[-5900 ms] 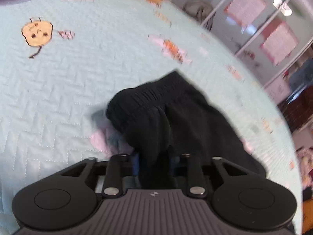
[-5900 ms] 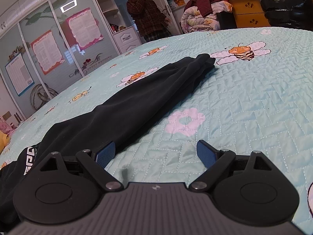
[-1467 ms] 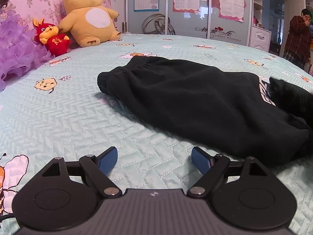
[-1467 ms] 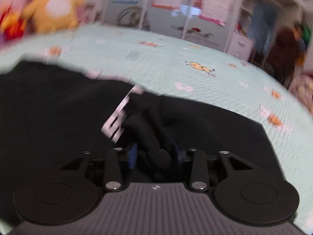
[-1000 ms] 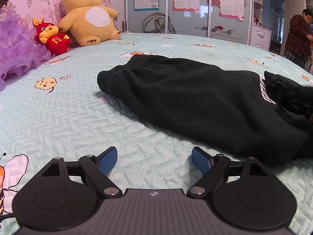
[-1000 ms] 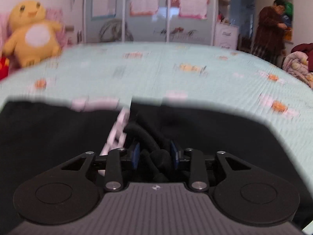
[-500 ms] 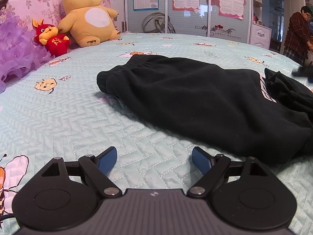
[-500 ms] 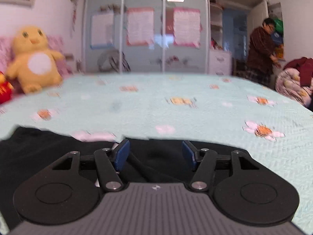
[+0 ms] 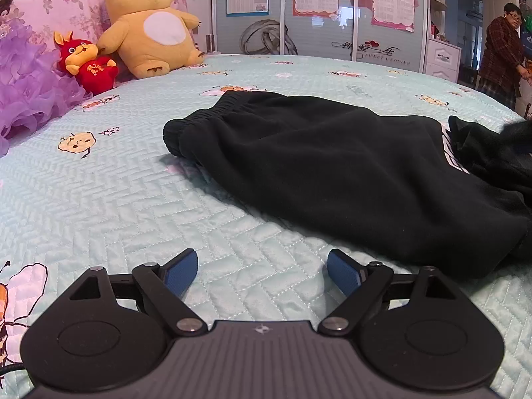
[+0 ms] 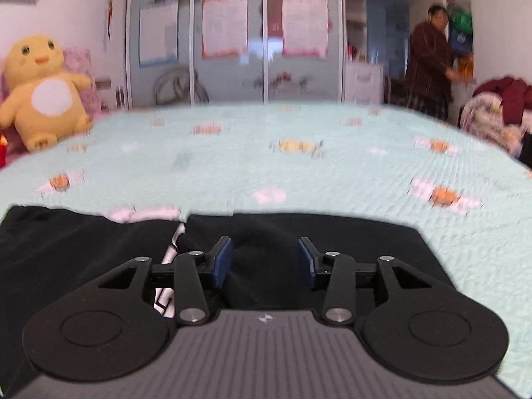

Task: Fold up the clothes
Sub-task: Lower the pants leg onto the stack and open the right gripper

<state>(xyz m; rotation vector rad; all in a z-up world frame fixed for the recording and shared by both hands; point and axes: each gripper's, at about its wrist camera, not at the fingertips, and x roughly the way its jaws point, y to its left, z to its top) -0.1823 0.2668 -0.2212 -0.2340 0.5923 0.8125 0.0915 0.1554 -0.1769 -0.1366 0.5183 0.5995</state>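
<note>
Black trousers lying folded across the middle of a pale green quilted bed, elastic waistband toward the plush toys, white lettering showing near the far right fold. Left gripper low over bare quilt just short of the garment's near edge, blue pads spread wide apart, nothing between them. Right gripper above the same dark cloth, jaws partly apart after closing in somewhat just now, fabric visible in the gap but neither pad pressing on it. Right wrist view blurred. Yellow plush toy and a small red plush toy propped at the head of the bed, purple ruffled fabric beside them. A person in a dark checked top standing beyond the far corner, near a mirrored wardrobe.
</note>
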